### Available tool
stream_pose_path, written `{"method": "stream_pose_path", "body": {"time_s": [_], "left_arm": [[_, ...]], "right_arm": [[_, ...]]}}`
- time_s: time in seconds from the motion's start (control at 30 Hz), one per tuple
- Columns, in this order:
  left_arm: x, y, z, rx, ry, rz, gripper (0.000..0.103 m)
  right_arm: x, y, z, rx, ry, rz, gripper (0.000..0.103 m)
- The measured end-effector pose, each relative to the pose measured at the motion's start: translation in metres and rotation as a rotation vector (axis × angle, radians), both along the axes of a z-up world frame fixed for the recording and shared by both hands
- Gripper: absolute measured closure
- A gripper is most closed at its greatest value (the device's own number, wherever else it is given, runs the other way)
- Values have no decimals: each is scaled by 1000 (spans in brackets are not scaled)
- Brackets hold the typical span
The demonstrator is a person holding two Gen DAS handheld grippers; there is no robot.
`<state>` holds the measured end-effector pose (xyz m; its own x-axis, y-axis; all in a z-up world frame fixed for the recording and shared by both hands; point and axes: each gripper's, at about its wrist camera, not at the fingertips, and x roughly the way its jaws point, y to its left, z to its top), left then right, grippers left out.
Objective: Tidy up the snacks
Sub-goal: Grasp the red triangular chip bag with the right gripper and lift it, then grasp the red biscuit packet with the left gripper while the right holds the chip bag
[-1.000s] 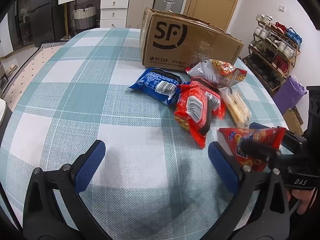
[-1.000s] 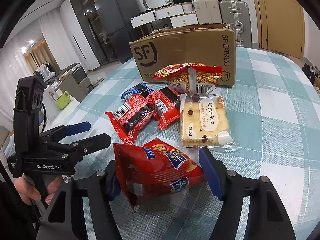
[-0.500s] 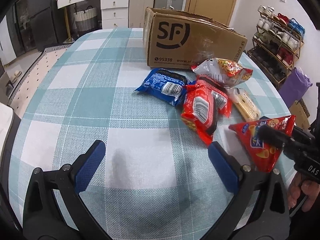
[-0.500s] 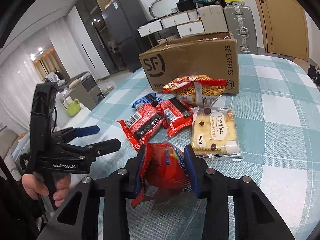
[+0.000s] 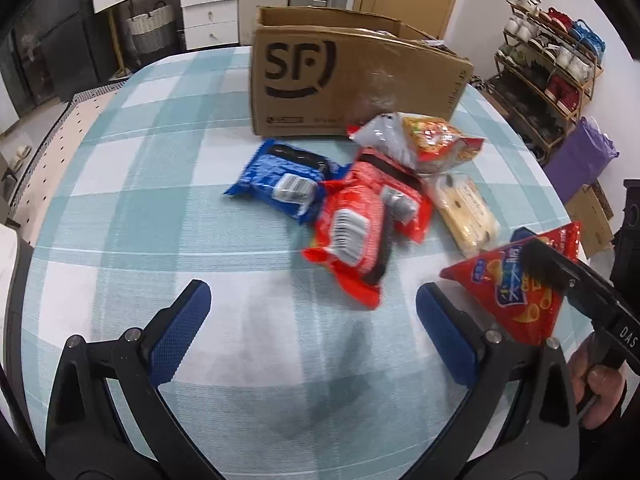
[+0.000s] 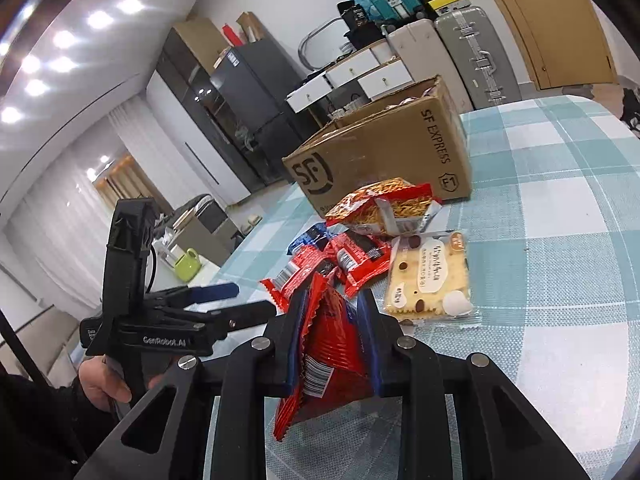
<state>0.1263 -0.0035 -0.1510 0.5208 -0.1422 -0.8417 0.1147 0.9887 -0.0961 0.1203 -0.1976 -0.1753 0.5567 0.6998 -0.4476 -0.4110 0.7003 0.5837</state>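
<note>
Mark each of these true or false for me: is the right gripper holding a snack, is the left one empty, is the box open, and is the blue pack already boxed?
1. The right gripper is shut on the red chip bag. True.
2. The left gripper is clamped on a snack. False: its fingers stand wide apart over bare tablecloth, with nothing between them.
3. The cardboard box has its top open. True.
4. The blue pack is already in the box. False: it lies on the tablecloth in front of the box.
5. The cracker pack lies flat on the tablecloth beside the red packs. True.
</note>
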Motion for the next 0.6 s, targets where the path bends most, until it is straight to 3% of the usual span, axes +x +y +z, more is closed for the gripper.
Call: {"method": "stream_pose_path", "body": {"time_s": [0.27, 0.33, 0.5, 0.6], "left_arm": [[22, -37, -2, 163, -18, -38, 3], [29, -43, -8, 196, -3, -43, 12], [38, -53, -19, 194, 47, -77, 44], [38, -53, -15, 168, 42, -92, 55]], "right_arm": [[-3, -8, -1, 28, -4, -20, 78], [-3, -9, -1, 32, -2, -24, 78], [-6, -9, -1, 31, -5, -22, 78], [-5, -10, -1, 33, 0, -24, 78]]}}
